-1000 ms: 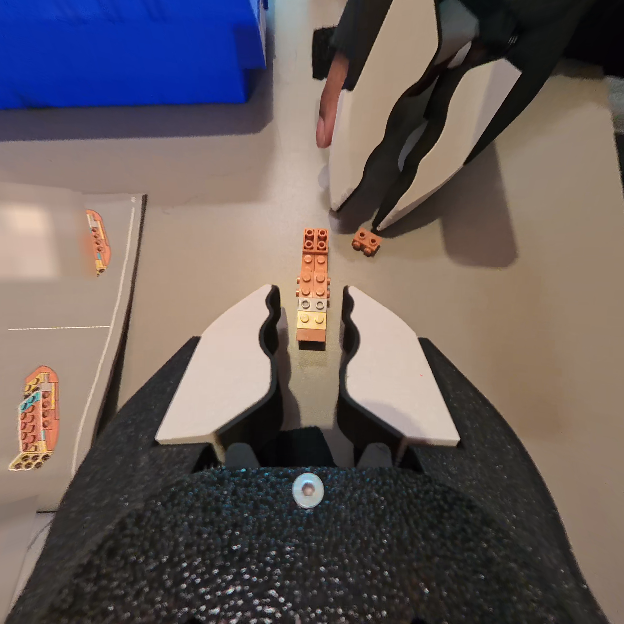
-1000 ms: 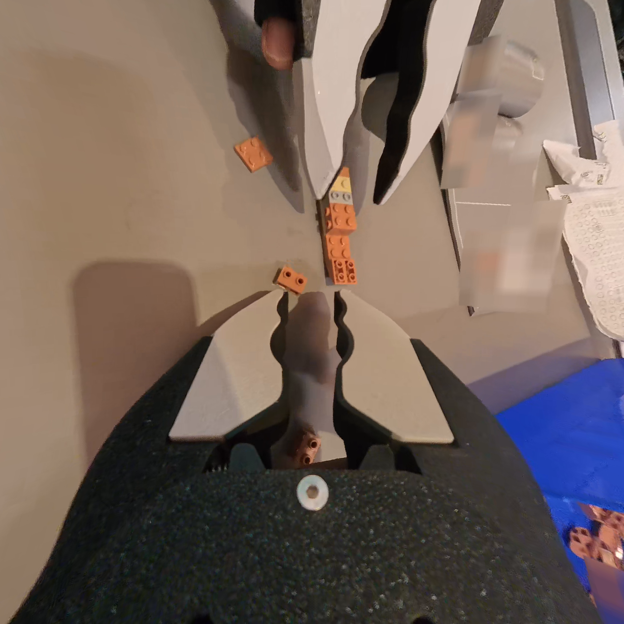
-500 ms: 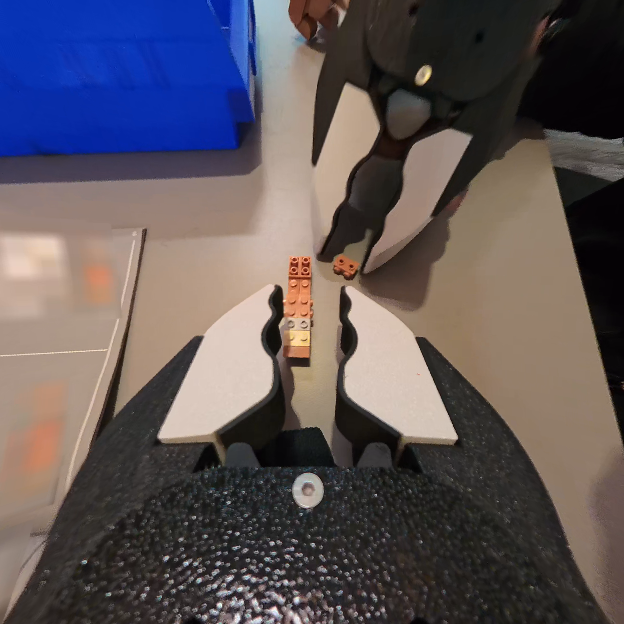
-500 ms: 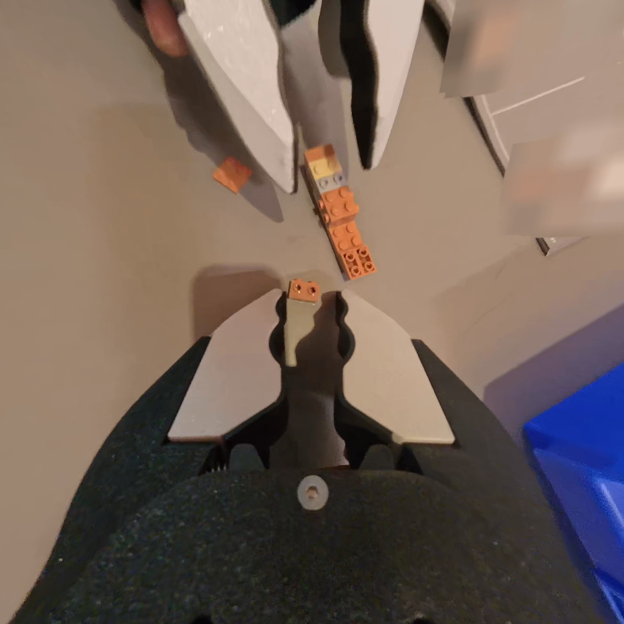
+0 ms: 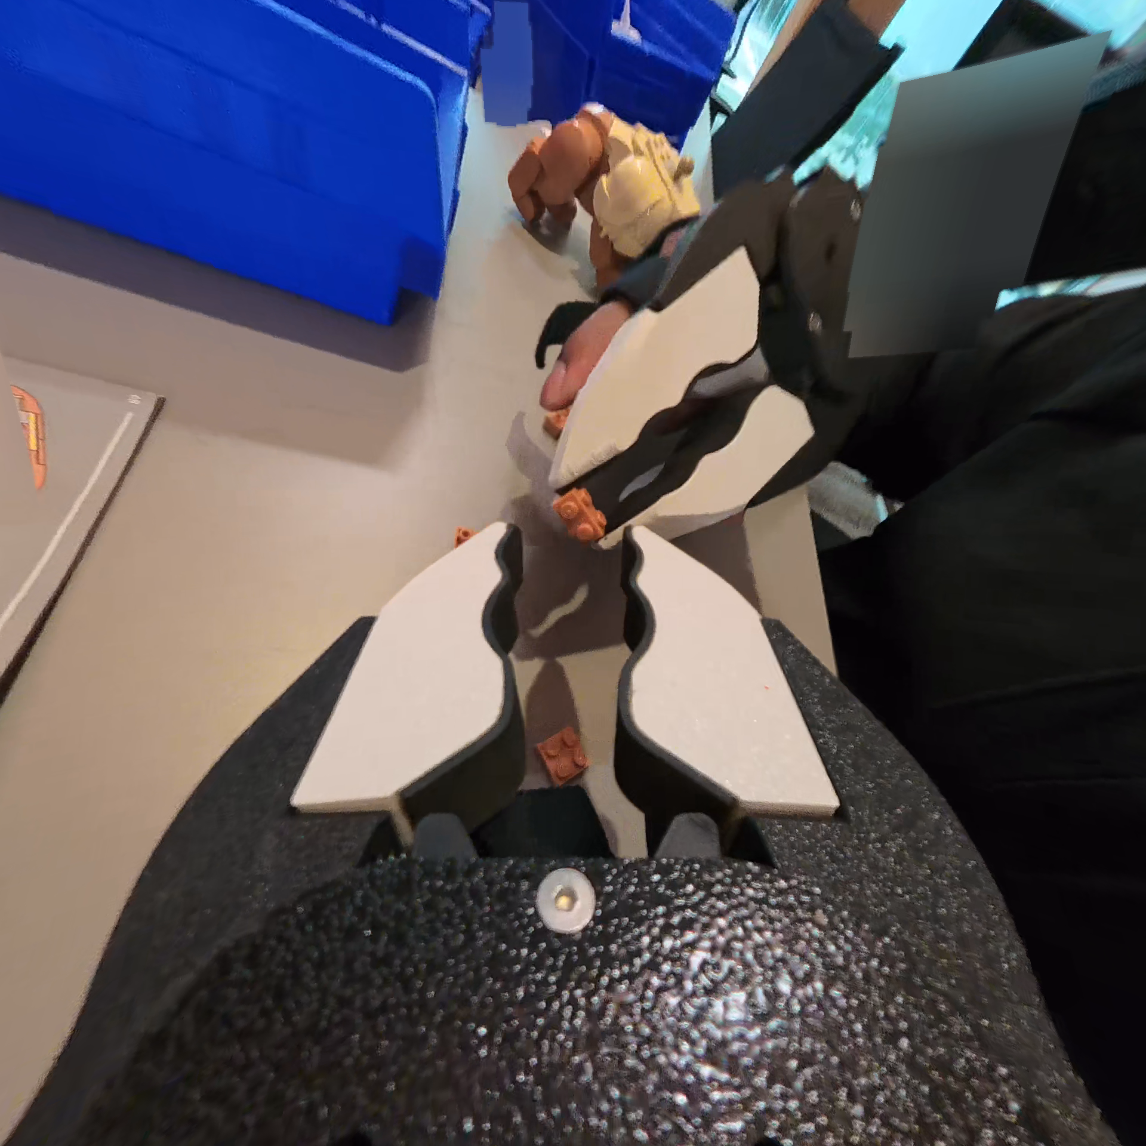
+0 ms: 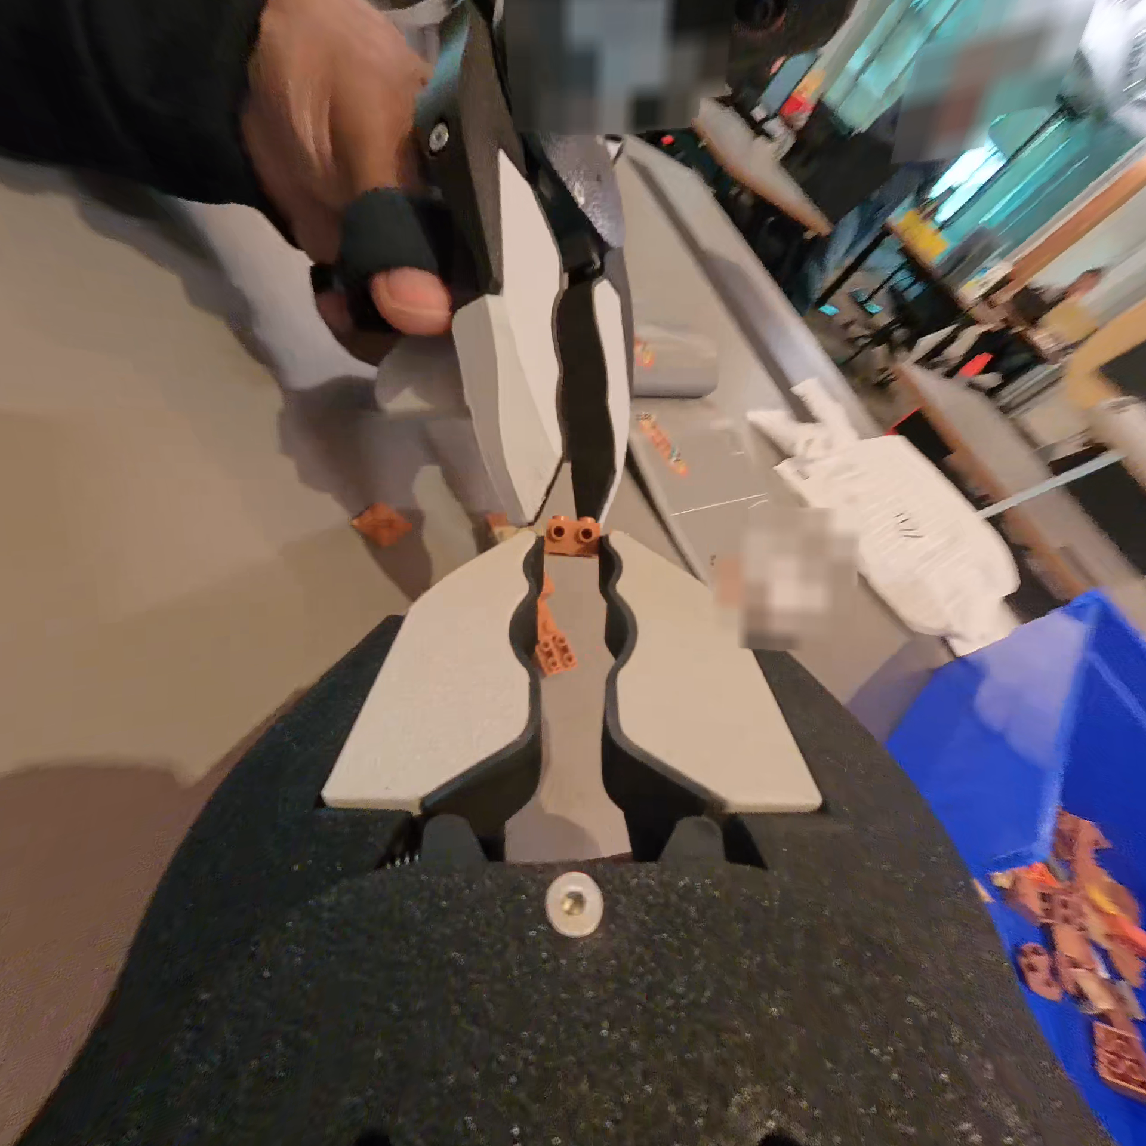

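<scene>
Between my right tool's [image 6: 572, 538] tips sits a small orange studded brick [image 6: 572, 537], pinched at both ends, clear of the desk [image 6: 155, 558]. Light, rigid, slick (easily twisted out). Left tool [image 5: 567, 536] half open, holding nothing.

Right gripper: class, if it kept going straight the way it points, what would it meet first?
Probably the left gripper, whose tips sit just beyond the small orange brick in the right gripper; depth is unclear.
</scene>
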